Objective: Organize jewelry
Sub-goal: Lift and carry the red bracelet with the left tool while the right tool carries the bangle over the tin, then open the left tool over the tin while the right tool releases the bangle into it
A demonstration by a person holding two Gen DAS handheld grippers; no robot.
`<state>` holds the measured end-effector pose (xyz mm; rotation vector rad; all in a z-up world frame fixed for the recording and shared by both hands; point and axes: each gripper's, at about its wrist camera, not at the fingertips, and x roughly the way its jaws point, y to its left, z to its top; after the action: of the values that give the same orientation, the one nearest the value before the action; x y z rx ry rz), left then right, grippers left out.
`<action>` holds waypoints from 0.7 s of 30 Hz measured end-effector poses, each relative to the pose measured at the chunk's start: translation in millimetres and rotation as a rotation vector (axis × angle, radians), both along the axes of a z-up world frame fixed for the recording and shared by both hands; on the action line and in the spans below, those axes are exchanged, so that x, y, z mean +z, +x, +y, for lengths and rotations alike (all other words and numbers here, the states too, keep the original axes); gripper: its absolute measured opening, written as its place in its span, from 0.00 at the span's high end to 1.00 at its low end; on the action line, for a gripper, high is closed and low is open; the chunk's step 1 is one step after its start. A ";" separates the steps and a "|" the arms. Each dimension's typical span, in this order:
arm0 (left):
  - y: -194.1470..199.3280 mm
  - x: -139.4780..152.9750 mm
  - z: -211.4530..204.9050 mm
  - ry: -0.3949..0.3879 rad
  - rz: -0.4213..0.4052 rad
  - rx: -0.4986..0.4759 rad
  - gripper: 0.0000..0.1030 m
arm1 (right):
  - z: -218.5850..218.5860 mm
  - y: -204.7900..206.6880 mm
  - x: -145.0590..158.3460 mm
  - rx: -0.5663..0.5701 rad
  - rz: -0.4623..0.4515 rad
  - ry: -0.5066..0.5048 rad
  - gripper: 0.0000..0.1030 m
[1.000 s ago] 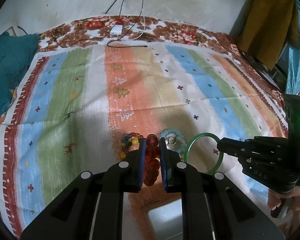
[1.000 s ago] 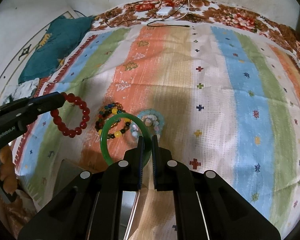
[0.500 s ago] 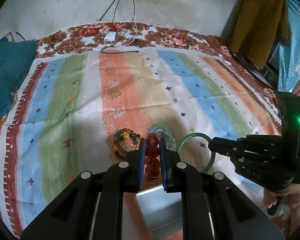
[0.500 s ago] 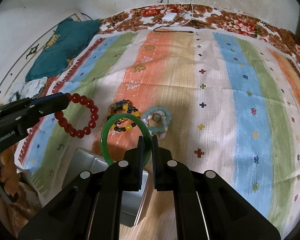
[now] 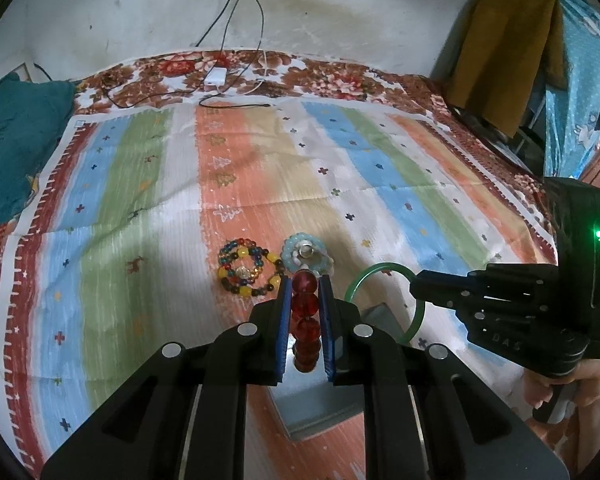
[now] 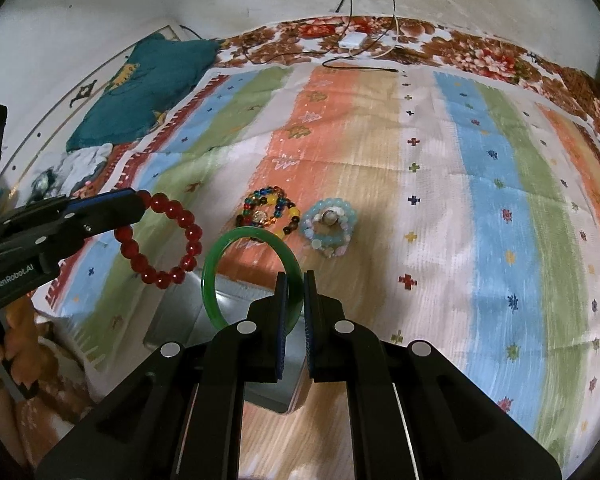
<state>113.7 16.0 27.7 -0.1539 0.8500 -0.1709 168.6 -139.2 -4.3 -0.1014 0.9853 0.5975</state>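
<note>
Counting four bracelets: two lying on striped cloth (image 6: 420, 208) beyond grey box (image 6: 188, 320). Left gripper (image 5: 305, 280) clamping red bead bracelet (image 6: 160, 240), right gripper (image 6: 296, 280) pinching green bangle (image 6: 220, 256), both angling down, hovering above the box.

A red bead bracelet (image 6: 159, 239) and green bangle (image 6: 250, 280) hang above a grey box (image 6: 224, 340); multicoloured (image 6: 268, 212) and pale-blue (image 6: 330, 226) bracelets lie side by side on the striped cloth (image 6: 480, 200).

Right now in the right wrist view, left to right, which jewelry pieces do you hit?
Red bead bracelet held in the left gripper → green bangle in the right gripper → light blue bracelet on the cloth. The multicolour bracelet overlaps the bangle's span, so I left it out.
</note>
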 end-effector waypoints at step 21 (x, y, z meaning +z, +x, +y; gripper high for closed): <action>-25.0 -20.0 -20.5 0.013 0.063 -0.040 0.87 | -2.1 -27.9 -9.8 0.052 0.070 0.044 0.89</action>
<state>88.7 -4.5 7.8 -0.1304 0.9174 -0.1991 140.7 -141.3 -14.2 -0.0674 1.0395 0.6739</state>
